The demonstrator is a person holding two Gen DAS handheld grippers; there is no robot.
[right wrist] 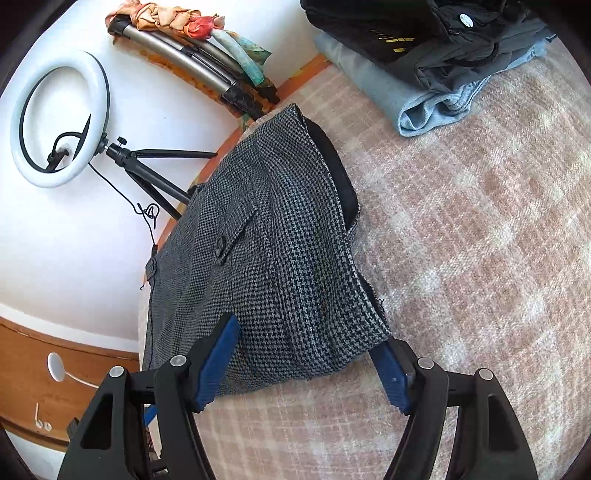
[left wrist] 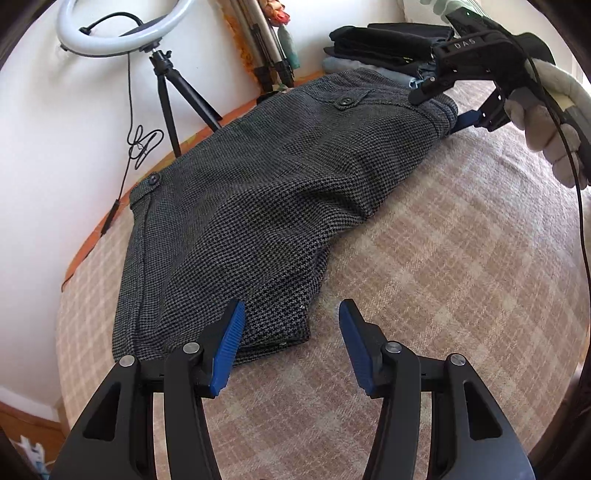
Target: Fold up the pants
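Grey houndstooth pants (left wrist: 258, 192) lie folded on the plaid bed cover (left wrist: 443, 258), near its left edge. My left gripper (left wrist: 291, 325) stands open at the near end. Its left pad (left wrist: 229, 350) overlaps the cloth's corner, while the right pad sits apart over bare cover. At the far, waist end, a gloved hand (left wrist: 546, 129) holds my right gripper (left wrist: 436, 112). In the right wrist view the pants (right wrist: 280, 258) drape between the right gripper's (right wrist: 306, 343) wide-open jaws, with one pad (right wrist: 218, 362) against the cloth and the other partly under the edge.
A stack of folded dark and light-blue clothes (right wrist: 424, 48) sits at the far end of the bed (left wrist: 391, 44). A ring light on a tripod (left wrist: 122, 33) stands by the white wall to the left, with more tripod legs (right wrist: 207, 70) beside it. Wooden furniture (right wrist: 22, 387) is lower left.
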